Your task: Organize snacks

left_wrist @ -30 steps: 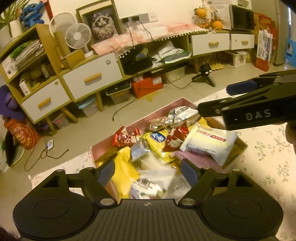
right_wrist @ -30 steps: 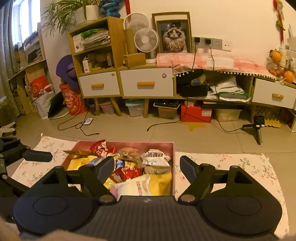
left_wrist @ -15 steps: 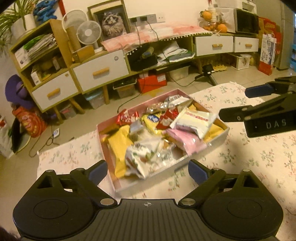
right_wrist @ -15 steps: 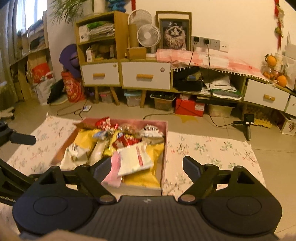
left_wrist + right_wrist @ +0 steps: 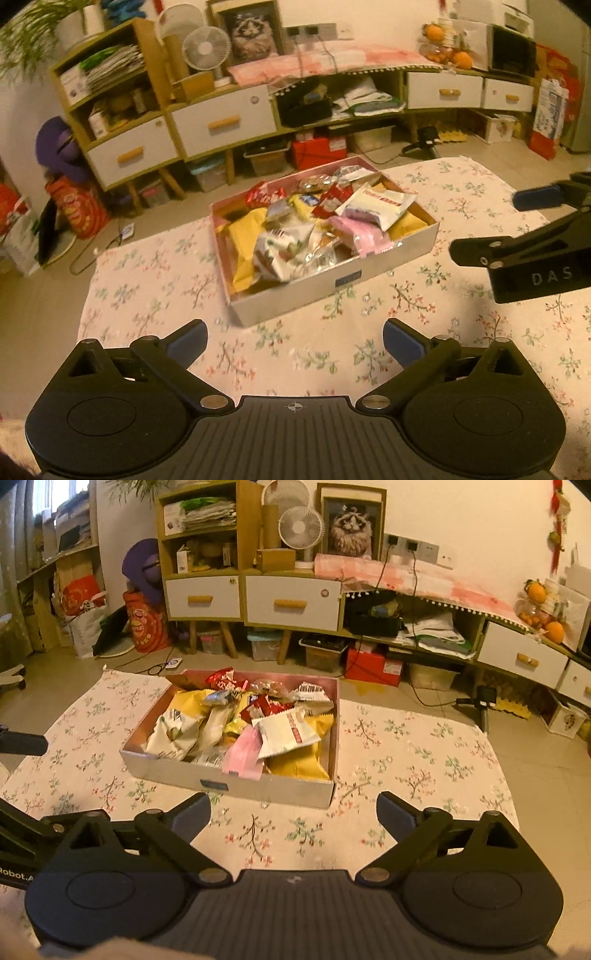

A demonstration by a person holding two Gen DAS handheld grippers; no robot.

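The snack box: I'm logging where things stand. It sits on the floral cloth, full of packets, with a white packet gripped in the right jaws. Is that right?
Not quite. The right gripper holds nothing; its jaws are opening over bare floral cloth, as the right wrist view shows. The white packet lies in the snack box, which is full.

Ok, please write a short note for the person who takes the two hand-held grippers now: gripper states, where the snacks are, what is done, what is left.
Left hand-held gripper: jaws opening, nothing between them, over the floral cloth short of the box.
Right hand-held gripper: jaws opening, nothing between them, also short of the box.
Snacks: all piled in the open box on the cloth; white packet and pink packet on top.
Done: no snack lies outside the box.
Left: possibly only tidying the pile.
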